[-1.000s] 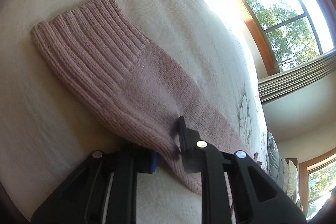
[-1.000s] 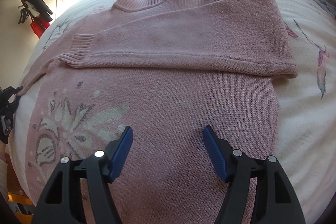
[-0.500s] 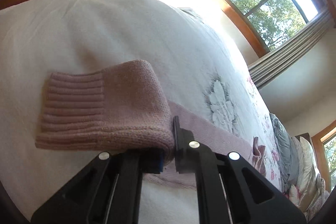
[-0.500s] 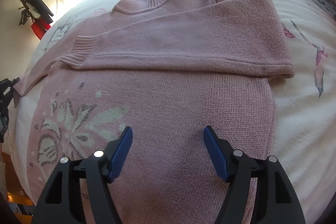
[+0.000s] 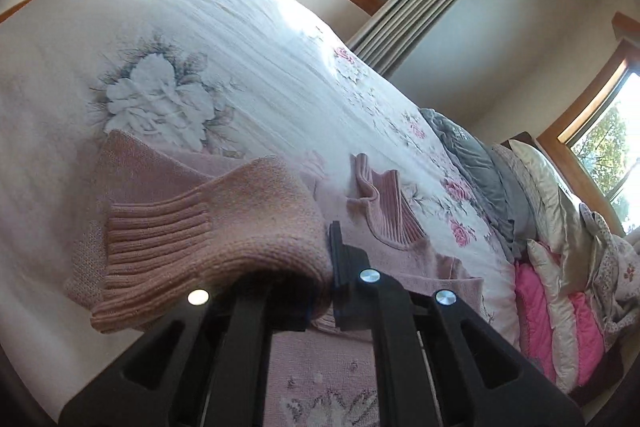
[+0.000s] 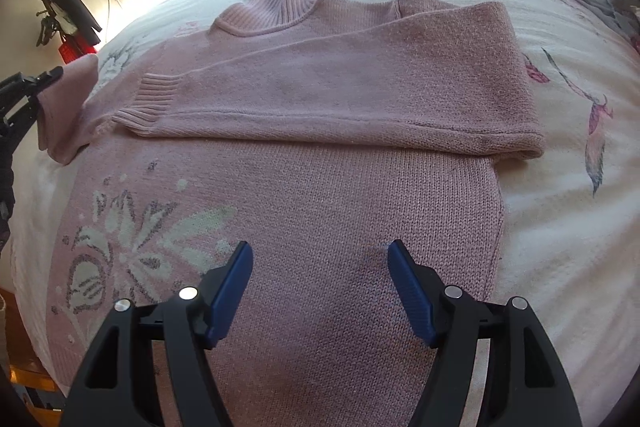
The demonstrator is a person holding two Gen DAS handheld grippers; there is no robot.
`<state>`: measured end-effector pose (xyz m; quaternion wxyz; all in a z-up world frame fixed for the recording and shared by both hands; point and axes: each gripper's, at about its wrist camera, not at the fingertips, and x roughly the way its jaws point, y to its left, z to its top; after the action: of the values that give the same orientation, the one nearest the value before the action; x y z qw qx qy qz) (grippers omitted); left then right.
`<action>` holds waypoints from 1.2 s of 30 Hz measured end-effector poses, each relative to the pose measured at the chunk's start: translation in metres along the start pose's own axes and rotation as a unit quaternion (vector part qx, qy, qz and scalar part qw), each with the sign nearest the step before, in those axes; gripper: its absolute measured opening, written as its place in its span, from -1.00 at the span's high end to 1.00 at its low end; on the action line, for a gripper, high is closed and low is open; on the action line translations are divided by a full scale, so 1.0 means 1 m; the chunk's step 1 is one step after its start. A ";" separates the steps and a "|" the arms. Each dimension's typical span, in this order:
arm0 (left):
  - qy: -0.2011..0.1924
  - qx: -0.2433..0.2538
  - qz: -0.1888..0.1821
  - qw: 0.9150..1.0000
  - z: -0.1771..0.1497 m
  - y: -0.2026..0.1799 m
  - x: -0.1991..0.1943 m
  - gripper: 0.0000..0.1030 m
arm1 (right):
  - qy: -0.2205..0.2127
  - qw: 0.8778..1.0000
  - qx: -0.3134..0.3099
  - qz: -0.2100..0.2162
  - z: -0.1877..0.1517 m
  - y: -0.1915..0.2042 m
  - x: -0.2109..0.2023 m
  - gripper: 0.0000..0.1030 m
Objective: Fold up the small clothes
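pink sweater (image 6: 320, 163) flat on bed (image 6: 568, 211), one sleeve already across chest | left gripper (image 5: 320, 287) clamped on other sleeve's cuff (image 5: 160, 247), raised; right gripper (image 6: 320, 287) spread, empty, over hem | soft, limp, stretchy knit; likely sags; hold ribbed edges, seams

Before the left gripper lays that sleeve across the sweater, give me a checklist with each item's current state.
1. Left gripper clamped on the sleeve: ok.
2. Sleeve cuff hanging free, not snagged: ok.
3. Other sleeve already folded flat across the chest: ok.
4. Right gripper open, holding nothing, over the sweater body: ok.
5. Collar lying flat: not ok, one part stands up.
6. Bottom hem straight: cannot tell, hidden behind the right gripper.
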<state>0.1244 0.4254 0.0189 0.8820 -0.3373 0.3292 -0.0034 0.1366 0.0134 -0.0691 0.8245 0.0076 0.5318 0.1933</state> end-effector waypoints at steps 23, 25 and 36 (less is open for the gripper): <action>0.087 -0.018 -0.022 0.996 -0.059 0.086 -0.028 0.30 | 0.001 0.998 -0.020 0.058 0.043 0.049 0.000 -0.37; 0.052 -0.024 0.008 0.998 -0.045 0.101 -0.045 0.30 | 0.010 0.995 -0.014 0.098 0.061 0.072 0.008 -0.37; 0.066 -0.019 0.131 0.989 -0.013 0.134 0.002 0.33 | 0.080 0.970 0.045 0.226 0.131 0.181 0.081 -0.37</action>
<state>0.0900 0.5206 -0.0695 0.8449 -0.3066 0.4278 0.0961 0.2248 0.2321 -0.0433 0.7133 0.1490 0.5882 0.3508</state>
